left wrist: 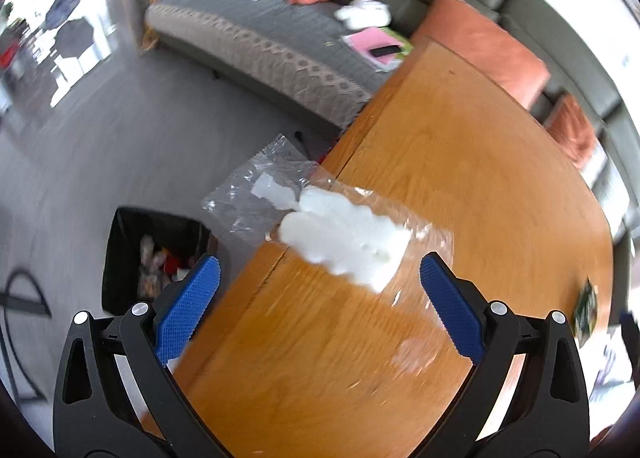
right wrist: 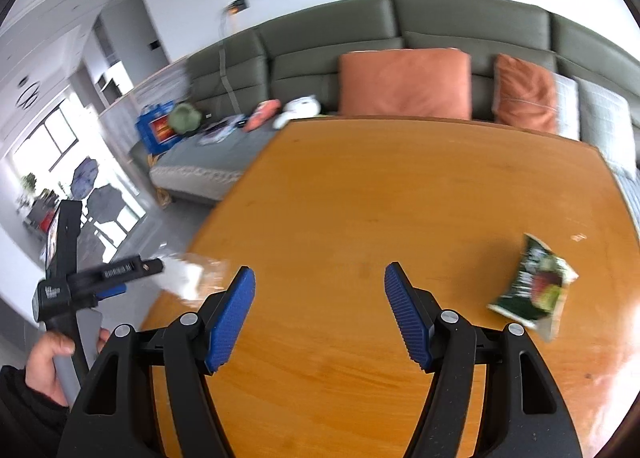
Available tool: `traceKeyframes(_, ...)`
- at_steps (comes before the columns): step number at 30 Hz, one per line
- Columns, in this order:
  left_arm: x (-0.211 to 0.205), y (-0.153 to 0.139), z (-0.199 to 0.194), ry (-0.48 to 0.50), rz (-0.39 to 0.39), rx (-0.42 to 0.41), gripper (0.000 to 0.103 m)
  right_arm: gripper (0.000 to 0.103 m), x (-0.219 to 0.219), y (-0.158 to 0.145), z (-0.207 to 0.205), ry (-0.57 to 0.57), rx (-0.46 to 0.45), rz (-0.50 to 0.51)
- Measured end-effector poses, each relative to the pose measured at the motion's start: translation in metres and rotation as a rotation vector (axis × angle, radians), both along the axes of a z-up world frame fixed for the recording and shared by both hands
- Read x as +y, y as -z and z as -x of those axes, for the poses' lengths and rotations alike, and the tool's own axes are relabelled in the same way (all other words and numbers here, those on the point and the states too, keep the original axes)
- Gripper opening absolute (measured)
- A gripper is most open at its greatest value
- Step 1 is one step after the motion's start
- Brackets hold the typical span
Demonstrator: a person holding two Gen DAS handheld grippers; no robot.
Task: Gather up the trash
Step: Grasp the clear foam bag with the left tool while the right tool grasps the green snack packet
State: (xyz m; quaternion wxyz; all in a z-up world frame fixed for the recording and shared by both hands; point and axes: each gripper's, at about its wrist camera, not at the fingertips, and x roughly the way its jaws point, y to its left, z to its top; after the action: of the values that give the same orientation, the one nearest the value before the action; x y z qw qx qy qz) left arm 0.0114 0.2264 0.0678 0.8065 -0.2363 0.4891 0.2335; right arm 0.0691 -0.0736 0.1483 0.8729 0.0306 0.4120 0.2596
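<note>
Left claw (left wrist: 320, 278) wide over table (left wrist: 460, 138) edge

Bright window daylight, motion blur, fisheye-warped edges

Each gripper I operate, left gripper (left wrist: 320, 278) and right gripper (right wrist: 320, 290), has black plastic arms, silver pivot screws and blue ribbed pads (right wrist: 232, 314). My left hand (right wrist: 48, 362) wears a black sleeve (right wrist: 24, 414).
</note>
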Motion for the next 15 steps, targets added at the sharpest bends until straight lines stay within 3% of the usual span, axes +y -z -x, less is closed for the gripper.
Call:
traceKeyframes(7,-0.001,0.018,-0.041,-0.196,0.014,0.080,0.097,0.068,-0.073,0.016,-0.023,0.117,0.016,0.015)
traceKeyframes(15,-0.012,0.044,-0.068,-0.221,-0.008,0.171,0.097,0.074,-0.134,0.038,-0.049,0.275,0.059,0.010)
